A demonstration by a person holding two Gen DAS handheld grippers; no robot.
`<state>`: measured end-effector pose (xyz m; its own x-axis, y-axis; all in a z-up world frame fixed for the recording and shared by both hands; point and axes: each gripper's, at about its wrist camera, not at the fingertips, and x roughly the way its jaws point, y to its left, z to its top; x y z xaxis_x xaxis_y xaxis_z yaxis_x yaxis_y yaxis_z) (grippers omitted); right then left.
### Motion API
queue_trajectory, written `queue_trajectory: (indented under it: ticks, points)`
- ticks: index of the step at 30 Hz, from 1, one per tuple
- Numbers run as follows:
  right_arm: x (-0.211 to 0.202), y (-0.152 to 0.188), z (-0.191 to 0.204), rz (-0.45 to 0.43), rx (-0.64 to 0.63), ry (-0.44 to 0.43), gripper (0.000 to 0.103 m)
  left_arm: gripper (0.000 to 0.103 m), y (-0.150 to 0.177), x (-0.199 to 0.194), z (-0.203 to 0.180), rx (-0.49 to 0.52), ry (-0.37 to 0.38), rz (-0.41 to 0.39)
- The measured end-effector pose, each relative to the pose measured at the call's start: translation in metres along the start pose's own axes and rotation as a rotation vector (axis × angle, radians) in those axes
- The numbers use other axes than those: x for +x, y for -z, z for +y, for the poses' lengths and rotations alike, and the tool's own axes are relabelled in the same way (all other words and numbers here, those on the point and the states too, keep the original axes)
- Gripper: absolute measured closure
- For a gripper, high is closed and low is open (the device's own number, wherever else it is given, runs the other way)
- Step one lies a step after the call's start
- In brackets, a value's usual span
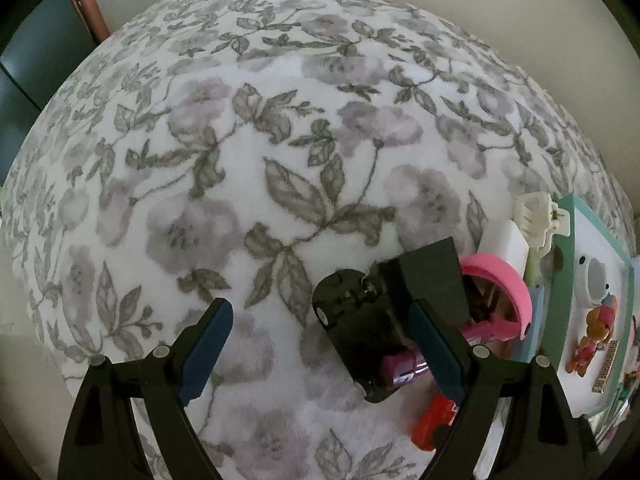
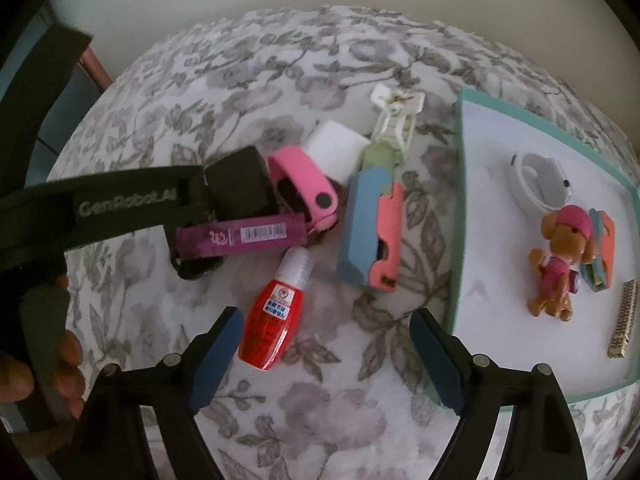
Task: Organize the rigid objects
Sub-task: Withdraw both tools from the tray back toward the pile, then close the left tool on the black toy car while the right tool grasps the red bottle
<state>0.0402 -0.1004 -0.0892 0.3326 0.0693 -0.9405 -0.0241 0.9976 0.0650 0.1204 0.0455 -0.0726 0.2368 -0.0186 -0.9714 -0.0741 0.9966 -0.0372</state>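
Task approx half done, my judgement from layout. Teal-rimmed tray (image 2: 460,216) on floral cloth (image 2: 280,80) holds 4 items: white ring case (image 2: 538,184), dog figure (image 2: 560,264), small blue/coral block (image 2: 600,256) touching the dog's far side, and a dark ridged strip (image 2: 622,320) near the tray's right edge.

Left outside, clustered just left of tray: red bottle (image 2: 270,320), purple tube (image 2: 244,236), pink band (image 2: 304,188), white box (image 2: 336,148), white clip (image 2: 394,120), big blue/coral block (image 2: 370,232), black object (image 1: 360,336).

My right gripper (image 2: 324,356): jaws wide apart, empty, red bottle just beside its left finger. My left gripper (image 1: 320,344): also spread, nothing clamped; black object sits betw. fingers, contact unclear.
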Motion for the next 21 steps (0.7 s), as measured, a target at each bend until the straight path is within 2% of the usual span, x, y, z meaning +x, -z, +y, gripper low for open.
queue_trajectory:
  ticks: [7,10,17,21]
  points:
    - [0.019,0.003,0.010,0.029,-0.030,-0.006,0.016,0.013,0.002,0.005,-0.007,0.072,-0.060,0.012]
    - [0.024,0.002,0.013,0.028,-0.046,0.013,0.016,0.013,0.003,0.012,-0.006,0.056,-0.038,0.034]
    - [0.027,0.002,0.018,0.013,-0.064,0.040,0.016,0.013,0.010,0.031,-0.004,0.040,-0.060,0.062]
    - [0.029,-0.003,0.019,0.001,-0.069,0.051,0.018,0.014,0.012,0.037,0.000,0.009,-0.043,0.069]
